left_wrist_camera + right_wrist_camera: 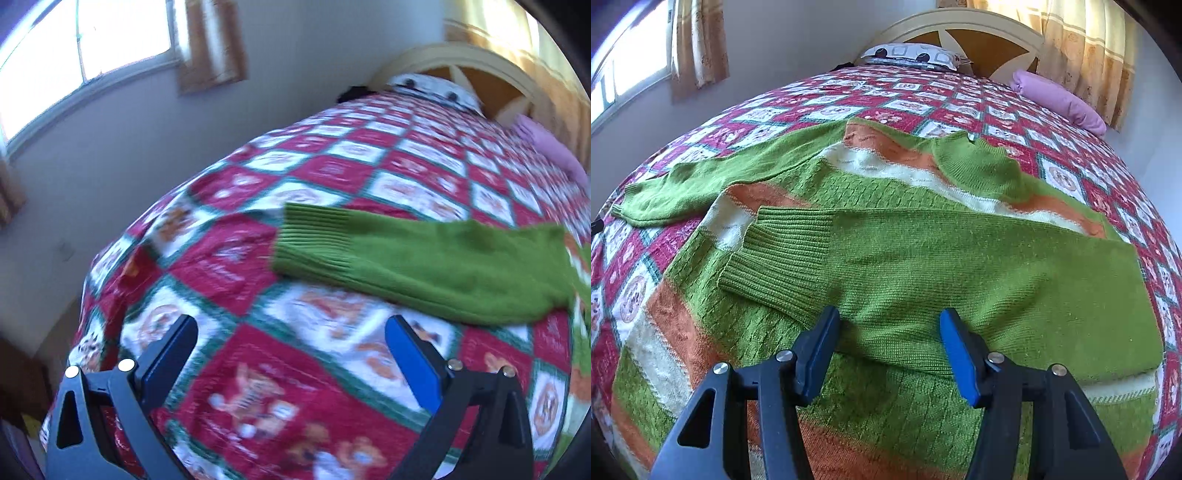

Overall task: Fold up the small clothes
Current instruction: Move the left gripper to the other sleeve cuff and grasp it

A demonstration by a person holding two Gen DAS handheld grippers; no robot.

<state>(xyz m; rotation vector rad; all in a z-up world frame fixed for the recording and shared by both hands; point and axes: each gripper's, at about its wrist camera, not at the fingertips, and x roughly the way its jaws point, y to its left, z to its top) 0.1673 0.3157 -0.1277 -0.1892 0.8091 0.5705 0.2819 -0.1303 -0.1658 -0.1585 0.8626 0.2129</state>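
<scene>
Sweater [886, 266]: a green knit with orange and cream bands, lying flat on the bed and filling the middle and lower part of the right wrist view.
Folded sleeve [923, 266]: one green sleeve lies across the sweater's body, its ribbed cuff [783, 254] at centre left of that view.
Other sleeve [424, 262]: spread out on the quilt, reaching from the right edge to the centre of the left wrist view, ribbed cuff end at the centre.
Right gripper [890, 350]: bottom centre of its view, jaws apart with nothing between them, tips just over the lower edge of the folded sleeve; I cannot tell whether they touch the knit.
Left gripper [291, 350]: bottom of its blurred view, jaws wide apart and empty, above bare quilt below the spread sleeve.
Quilt [1052, 173]: red, white and green patchwork covering the bed.
Pillows: a patterned one [908, 55] at the headboard [960, 26], a pink one [1060, 99] at upper right.
Window [74, 48]: upper left, with curtains [698, 44].
</scene>
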